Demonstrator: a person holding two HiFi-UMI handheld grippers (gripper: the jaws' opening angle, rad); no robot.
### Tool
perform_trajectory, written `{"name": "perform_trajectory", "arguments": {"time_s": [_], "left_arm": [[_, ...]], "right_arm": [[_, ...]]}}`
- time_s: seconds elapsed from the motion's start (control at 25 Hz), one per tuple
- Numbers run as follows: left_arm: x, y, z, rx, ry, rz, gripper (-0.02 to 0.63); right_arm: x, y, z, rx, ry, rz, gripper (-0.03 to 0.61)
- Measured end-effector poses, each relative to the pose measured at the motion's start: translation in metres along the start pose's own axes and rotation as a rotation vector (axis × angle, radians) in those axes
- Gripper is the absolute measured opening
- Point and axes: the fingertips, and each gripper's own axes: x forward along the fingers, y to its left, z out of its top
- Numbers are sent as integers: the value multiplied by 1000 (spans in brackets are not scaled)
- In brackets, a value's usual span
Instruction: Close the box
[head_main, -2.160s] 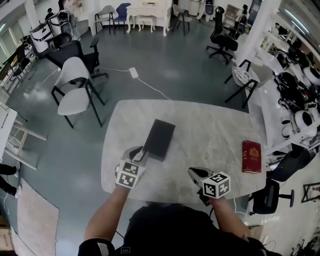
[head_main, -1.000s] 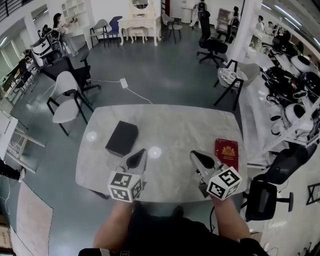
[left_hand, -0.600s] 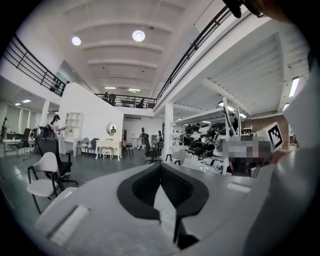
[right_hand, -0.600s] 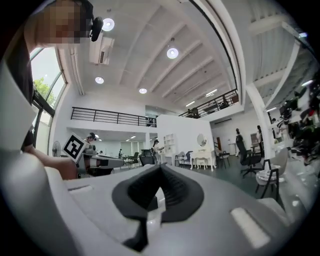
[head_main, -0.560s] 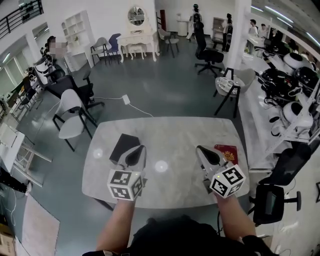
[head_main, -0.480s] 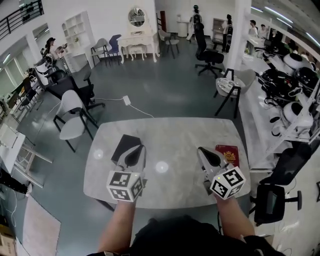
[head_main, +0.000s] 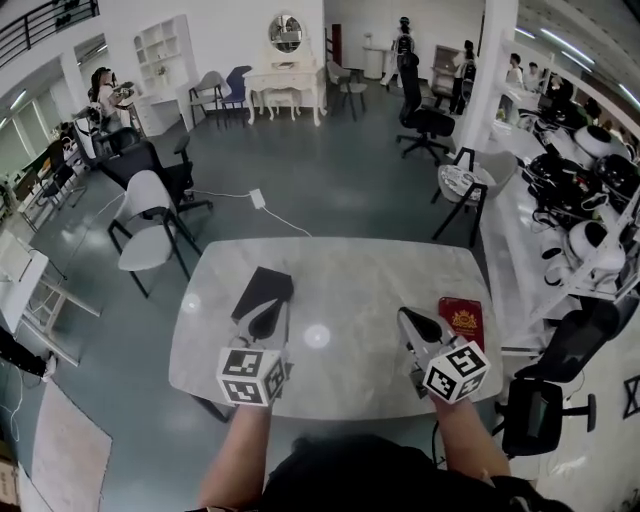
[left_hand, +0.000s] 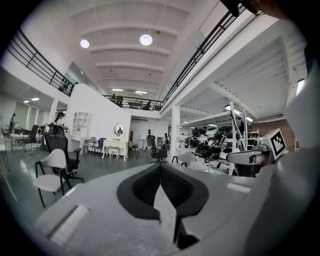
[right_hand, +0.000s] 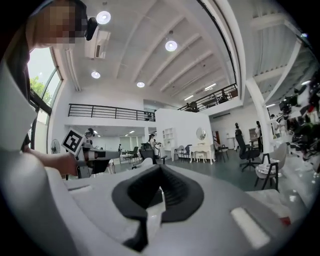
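Beneath both my jaws lies the pale marble table (head_main: 360, 270), the largest thing here, and I hold both grippers raised above its near half. Just ahead of my left gripper (head_main: 267, 318), so close that from the head view its tip overlaps the near corner, lies the black box (head_main: 265, 287). It is flat and dark, and its top looks level and seated all round, with no gap that I can make out from above. Just to the outer side of my right gripper (head_main: 412, 320) lies a red booklet with a gold crest (head_main: 463, 320), well apart from the box and no part of this job.

My left jaws are pressed together with nothing between them, and they point out over the room, not down at the table. My right jaws also meet at their tips and are empty.

I judge the closing to be done or nearly so: the lid seems down and neither of my jaws is on it. The next move, if any is needed, calls for lowering my left jaws onto the lid and pressing evenly to check that it sits flush, without pushing the box across the smooth table.
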Motion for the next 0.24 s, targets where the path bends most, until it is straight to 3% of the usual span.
{"name": "perform_trajectory", "arguments": {"time_s": [0.24], "left_arm": [[-4,23,-8,-46,20,-18,11]], "right_arm": [[24,17,16,-24,-25,14,2]]}}
